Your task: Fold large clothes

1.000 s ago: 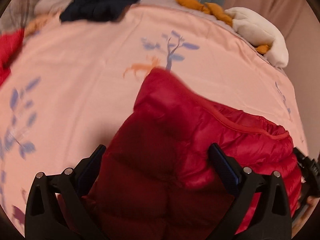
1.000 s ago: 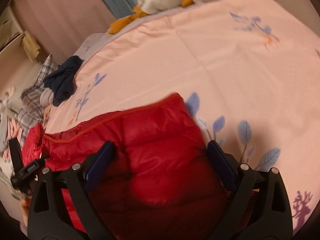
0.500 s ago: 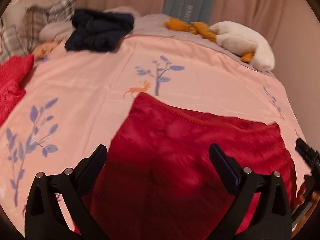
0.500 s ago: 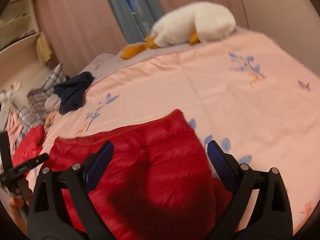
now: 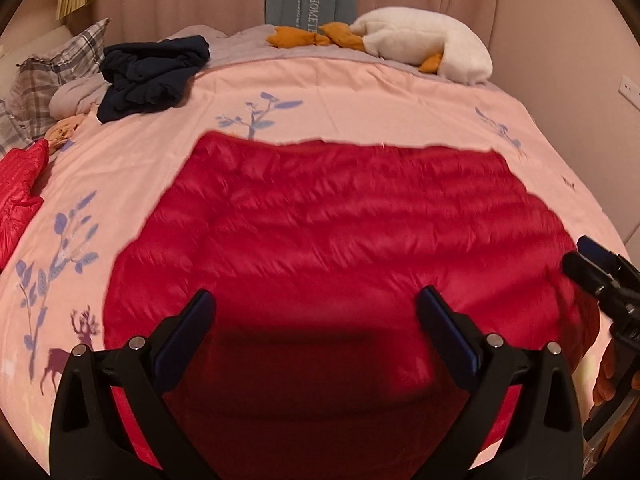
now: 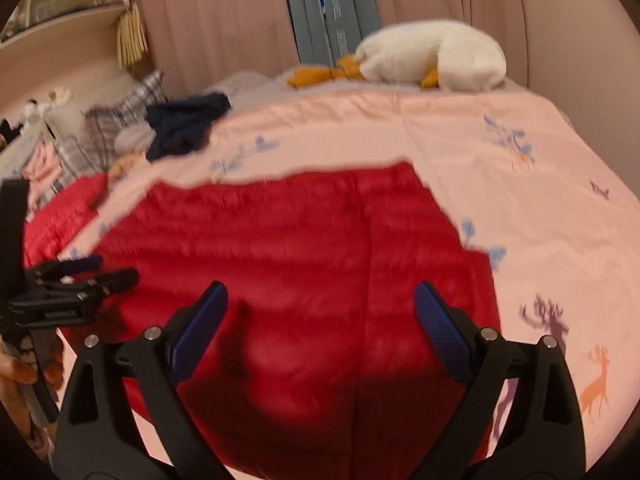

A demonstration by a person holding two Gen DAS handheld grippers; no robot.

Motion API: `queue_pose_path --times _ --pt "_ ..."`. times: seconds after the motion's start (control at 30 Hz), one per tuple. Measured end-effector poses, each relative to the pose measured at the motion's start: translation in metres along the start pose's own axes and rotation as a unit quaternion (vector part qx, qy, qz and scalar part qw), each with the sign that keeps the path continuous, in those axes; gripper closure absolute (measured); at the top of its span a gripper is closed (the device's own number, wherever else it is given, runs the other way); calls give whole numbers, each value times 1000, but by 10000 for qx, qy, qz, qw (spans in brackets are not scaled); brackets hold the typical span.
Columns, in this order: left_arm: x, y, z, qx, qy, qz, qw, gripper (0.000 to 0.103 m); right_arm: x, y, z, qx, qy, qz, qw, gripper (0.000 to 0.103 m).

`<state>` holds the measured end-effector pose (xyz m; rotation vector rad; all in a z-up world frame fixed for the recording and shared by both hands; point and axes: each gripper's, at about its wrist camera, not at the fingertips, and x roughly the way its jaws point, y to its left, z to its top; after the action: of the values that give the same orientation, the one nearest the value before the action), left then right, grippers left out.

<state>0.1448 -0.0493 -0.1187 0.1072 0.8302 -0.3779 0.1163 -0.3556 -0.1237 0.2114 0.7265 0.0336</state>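
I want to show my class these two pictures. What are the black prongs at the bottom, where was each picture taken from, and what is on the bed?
No robot here: a person holds a hand-held gripper in each hand, with a camera on each looking forward along its jaws. One picture is from the left gripper, the other from the right gripper. Both have their jaws open and hold nothing. Each gripper shows at the edge of the other's picture. A red puffy jacket lies spread flat on the pink bedspread. Farther back lie dark blue clothes and a white plush goose.

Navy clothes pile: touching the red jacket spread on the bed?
Apart. Left wrist view shows bare pink bedcover between the navy pile and the red jacket.
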Motion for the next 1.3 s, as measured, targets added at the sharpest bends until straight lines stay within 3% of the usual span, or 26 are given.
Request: queue_pose_path --times 0.07,0.27,0.5,0.8,0.87,0.97,1.23,1.3 --pt "3 0 -5 -5 49 -24 10000 1 10 -1 -9 43 255 -15 9997 8" --pt "-1 0 -14 39 90 -25 9999 1 10 -2 -22 107 361 -20 9993 8" --pt "-28 13 -22 -113 -65 27 9999 1 -25 -14 -18 303 -1 73 9995 9" --pt "-40 44 -39 -468 -4 155 9988 1 -41 -68 -26 1104 -55 -93 9938 11" --pt "-40 46 -39 -502 -4 158 9986 1 -41 -75 -26 1214 -57 -21 9926 16" --pt "-38 44 -40 -493 39 173 9986 1 -32 -82 -32 1349 165 164 9906 32" --pt "-37 43 -43 -477 63 203 9986 1 -29 -78 -42 1182 216 165 9926 86" --pt "-38 43 -44 -470 60 203 9987 1 -34 -78 -44 1182 193 219 9926 94"
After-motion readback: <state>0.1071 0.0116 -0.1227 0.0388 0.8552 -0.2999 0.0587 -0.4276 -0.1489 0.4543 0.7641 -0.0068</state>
